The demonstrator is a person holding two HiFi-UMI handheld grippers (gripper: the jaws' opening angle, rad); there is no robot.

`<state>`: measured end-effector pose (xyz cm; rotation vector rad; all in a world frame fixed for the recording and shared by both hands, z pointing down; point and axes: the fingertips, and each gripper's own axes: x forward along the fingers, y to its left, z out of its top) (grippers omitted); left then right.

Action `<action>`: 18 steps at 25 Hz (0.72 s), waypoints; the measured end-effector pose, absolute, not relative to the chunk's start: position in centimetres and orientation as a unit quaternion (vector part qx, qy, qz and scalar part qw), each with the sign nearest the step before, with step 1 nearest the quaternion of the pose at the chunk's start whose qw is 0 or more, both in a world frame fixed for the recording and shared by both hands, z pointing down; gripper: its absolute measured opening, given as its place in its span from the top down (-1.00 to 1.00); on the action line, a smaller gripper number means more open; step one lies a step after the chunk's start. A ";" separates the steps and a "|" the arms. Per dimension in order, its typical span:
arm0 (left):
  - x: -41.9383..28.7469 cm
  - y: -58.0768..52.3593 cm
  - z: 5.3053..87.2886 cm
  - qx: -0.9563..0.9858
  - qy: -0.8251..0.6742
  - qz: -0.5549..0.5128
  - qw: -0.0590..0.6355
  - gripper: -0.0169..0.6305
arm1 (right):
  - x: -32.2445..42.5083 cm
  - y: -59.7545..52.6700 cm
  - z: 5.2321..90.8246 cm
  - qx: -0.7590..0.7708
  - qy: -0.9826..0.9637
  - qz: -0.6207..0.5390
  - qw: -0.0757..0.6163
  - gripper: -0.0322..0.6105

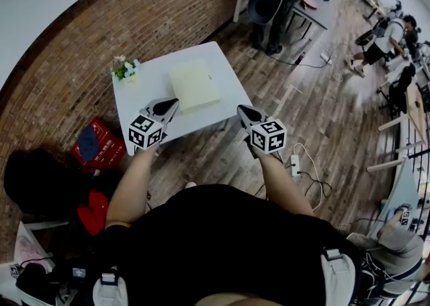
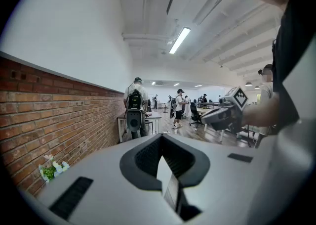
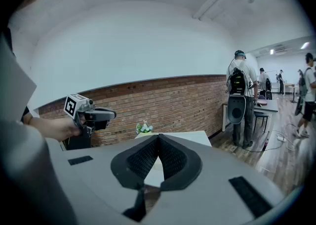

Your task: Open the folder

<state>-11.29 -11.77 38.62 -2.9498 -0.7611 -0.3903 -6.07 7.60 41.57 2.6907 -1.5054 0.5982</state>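
Head view – folder (image 1: 195,85): closed, flat on the white table (image 1: 144,89), toward its right edge.
Head view – flowers (image 1: 125,68): far left corner.
Head view – grippers: left gripper (image 1: 171,103) above the near edge; right gripper (image 1: 243,111) just off the near right corner.
Left gripper view – jaws: pressed together, nothing between.
Right gripper view – jaws: tips meeting, empty; table and flowers beyond.

One white table (image 1: 134,115). On it: one pale folder (image 1: 195,85) toward the far edge, one small bunch of flowers (image 1: 125,68) at the far-left corner. Two handheld grippers: left gripper (image 1: 172,102), right gripper (image 1: 241,109). Floor: one red box (image 1: 102,150), one white power strip (image 1: 295,165). Background people (image 1: 388,37): at least three, exact count unclear
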 end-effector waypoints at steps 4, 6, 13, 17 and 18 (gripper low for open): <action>-10.8 -13.0 39.7 -0.960 -0.248 -0.128 0.029 0.91 | -4.7 6.7 42.2 0.862 -0.470 0.193 0.003 0.83; -10.7 -13.5 40.1 -0.960 -0.249 -0.129 0.022 0.91 | -4.5 6.4 42.4 0.863 -0.466 0.194 -0.001 0.83; -8.9 -16.6 40.4 -0.956 -0.268 -0.121 0.003 0.91 | -3.1 4.4 42.3 0.875 -0.442 0.197 0.003 0.83; -7.9 -17.8 39.8 -0.955 -0.279 -0.103 -0.004 0.91 | -2.6 4.3 42.0 0.884 -0.424 0.198 0.005 0.83; -7.7 -18.1 39.7 -0.954 -0.281 -0.102 -0.005 0.91 | -2.5 4.2 42.0 0.886 -0.420 0.198 0.006 0.83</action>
